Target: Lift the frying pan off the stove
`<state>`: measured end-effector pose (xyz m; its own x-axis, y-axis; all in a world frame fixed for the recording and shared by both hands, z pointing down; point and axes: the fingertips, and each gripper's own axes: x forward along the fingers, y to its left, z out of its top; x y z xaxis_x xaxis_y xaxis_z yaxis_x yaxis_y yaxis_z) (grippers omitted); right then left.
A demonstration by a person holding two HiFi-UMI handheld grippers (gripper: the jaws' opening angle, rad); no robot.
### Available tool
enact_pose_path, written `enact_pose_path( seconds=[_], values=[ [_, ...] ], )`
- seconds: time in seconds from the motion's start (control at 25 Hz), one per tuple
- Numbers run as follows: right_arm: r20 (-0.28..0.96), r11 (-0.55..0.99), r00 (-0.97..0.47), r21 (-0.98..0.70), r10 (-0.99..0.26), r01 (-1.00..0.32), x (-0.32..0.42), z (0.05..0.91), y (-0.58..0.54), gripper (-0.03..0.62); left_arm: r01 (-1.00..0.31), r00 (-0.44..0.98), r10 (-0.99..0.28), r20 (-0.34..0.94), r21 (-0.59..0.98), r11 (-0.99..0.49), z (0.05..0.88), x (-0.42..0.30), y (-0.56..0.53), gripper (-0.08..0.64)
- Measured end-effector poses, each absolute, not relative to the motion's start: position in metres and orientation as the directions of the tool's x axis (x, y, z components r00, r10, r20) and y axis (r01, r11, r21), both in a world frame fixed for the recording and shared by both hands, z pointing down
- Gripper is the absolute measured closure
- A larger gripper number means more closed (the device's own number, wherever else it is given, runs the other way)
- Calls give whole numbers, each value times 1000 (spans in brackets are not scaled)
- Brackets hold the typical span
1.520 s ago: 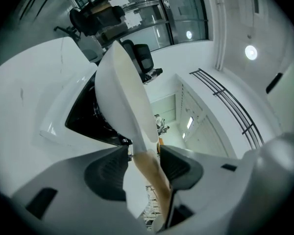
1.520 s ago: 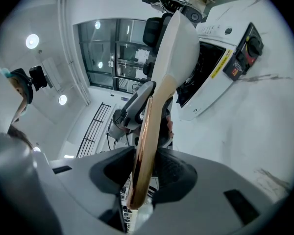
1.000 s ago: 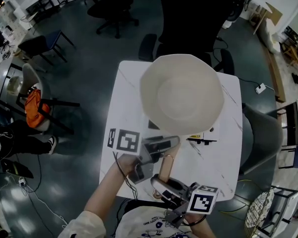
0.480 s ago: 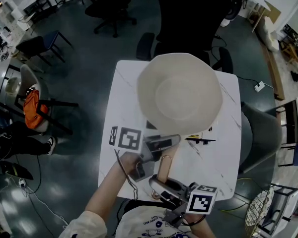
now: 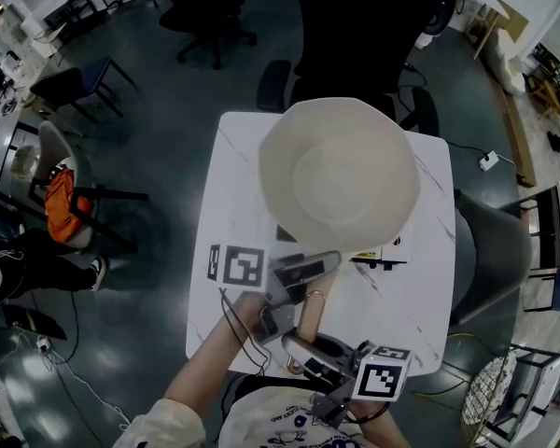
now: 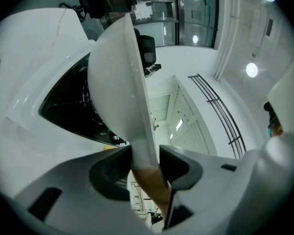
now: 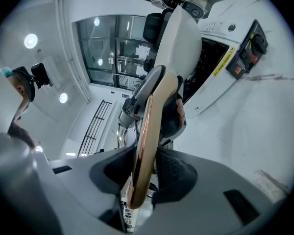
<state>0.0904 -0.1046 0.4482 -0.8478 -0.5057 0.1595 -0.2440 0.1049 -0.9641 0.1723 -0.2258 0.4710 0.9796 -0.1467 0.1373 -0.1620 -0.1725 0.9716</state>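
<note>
The white frying pan (image 5: 341, 175) hangs tilted above the table and hides most of the stove (image 5: 385, 250) beneath it. Its wooden, copper-tipped handle (image 5: 310, 314) points back toward me. My left gripper (image 5: 301, 271) is shut on the handle close to the pan's bowl; in the left gripper view the pan (image 6: 118, 77) rises edge-on from between the jaws (image 6: 146, 163), with the black stove top (image 6: 68, 104) behind. My right gripper (image 5: 308, 345) is shut on the handle's end; the handle (image 7: 149, 131) runs up from its jaws (image 7: 144, 173) to the pan (image 7: 183, 38).
The white marble table (image 5: 429, 292) carries the stove, whose knob panel (image 7: 247, 53) shows in the right gripper view. Around the table stand dark office chairs (image 5: 215, 12), a chair with an orange bag (image 5: 63, 203) at left and a wire basket (image 5: 490, 399) at lower right.
The pan has drifted slightly up and away with both grippers still clamped on its handle; the left gripper's marker cube has shifted a little toward me.
</note>
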Motion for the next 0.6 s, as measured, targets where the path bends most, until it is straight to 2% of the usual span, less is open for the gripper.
enact_pose_path(
  seconds=[0.6],
  values=[
    [203,138,-839,-941,-506,-310,97,450,-101,457,-158,973,-197,119,968,-193,471,174,-225,382]
  ],
)
